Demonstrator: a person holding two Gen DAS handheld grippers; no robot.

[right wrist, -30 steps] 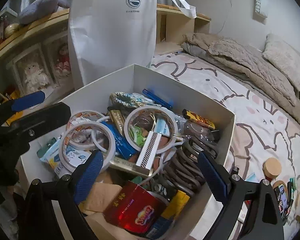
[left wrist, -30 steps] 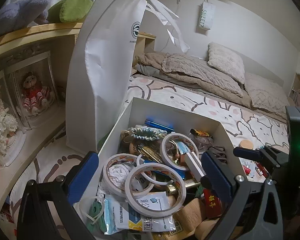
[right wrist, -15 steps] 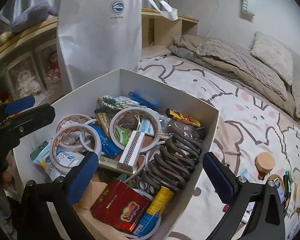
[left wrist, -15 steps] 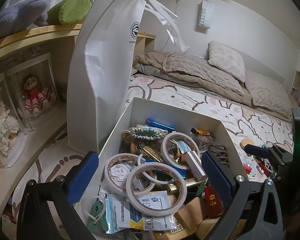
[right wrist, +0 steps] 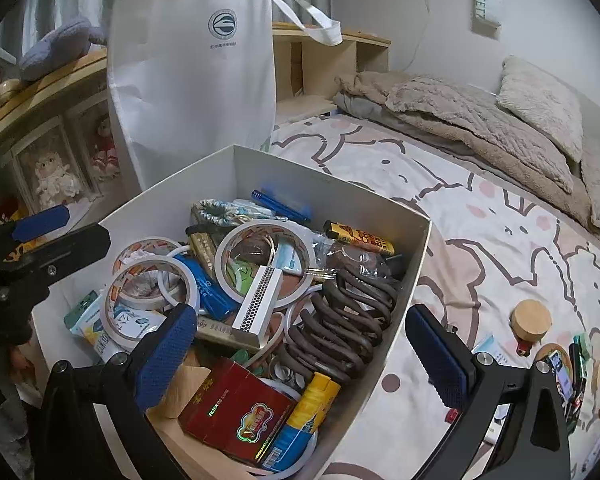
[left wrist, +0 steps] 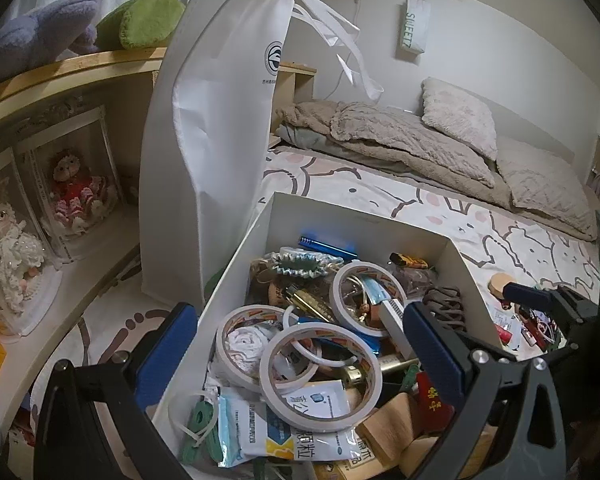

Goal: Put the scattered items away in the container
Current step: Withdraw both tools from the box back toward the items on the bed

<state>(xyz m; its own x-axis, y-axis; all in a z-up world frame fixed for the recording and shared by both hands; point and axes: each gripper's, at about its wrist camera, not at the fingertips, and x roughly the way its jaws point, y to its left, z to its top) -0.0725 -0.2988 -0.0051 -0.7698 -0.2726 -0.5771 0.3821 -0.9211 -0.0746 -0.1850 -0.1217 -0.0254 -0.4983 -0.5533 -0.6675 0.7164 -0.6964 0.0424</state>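
Between picks: both tongs released, empty, over the full box (right wrist: 416, 248).
Next: right gripper (right wrist: 300, 344) reaches right for the wooden lid (right wrist: 531, 318) on the bedsheet (right wrist: 480, 240); left gripper (left wrist: 296, 344) idle.

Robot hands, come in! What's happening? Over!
Both grippers open, empty. Box nearly full. Wooden lid and small bits on bed. Nothing blocking.

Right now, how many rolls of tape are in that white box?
3 show: one tape roll nearest the left gripper, one beside it by the box's left wall, one propped mid-box. Clutter may hide others.
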